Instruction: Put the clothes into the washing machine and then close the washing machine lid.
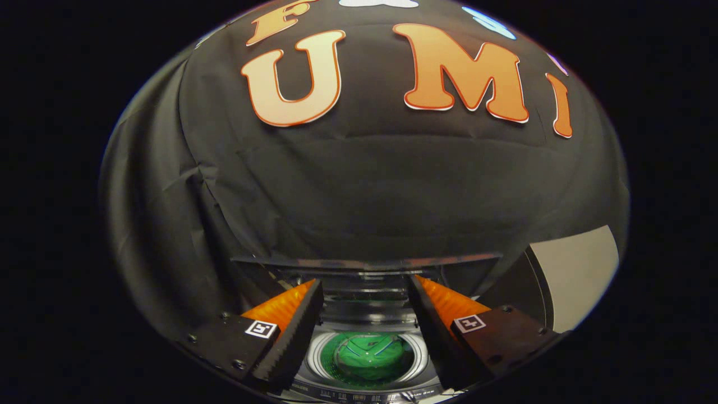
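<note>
Top-loading washing machine (367, 322), lid (367, 262) raised upright behind its round, pale-rimmed drum opening; gripper (364, 294) poised above it, fingers spread wide and holding nothing; green clothes (368, 352), bunched with thin pale stripes, lying inside the drum, seen between the fingers.

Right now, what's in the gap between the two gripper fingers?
In the gripper view, the open gripper holds nothing; through the gap you see the washing machine drum below, with green clothes inside.

Recording booth: black cloth wall (359, 185) behind a top-loading washing machine (367, 331).
</note>
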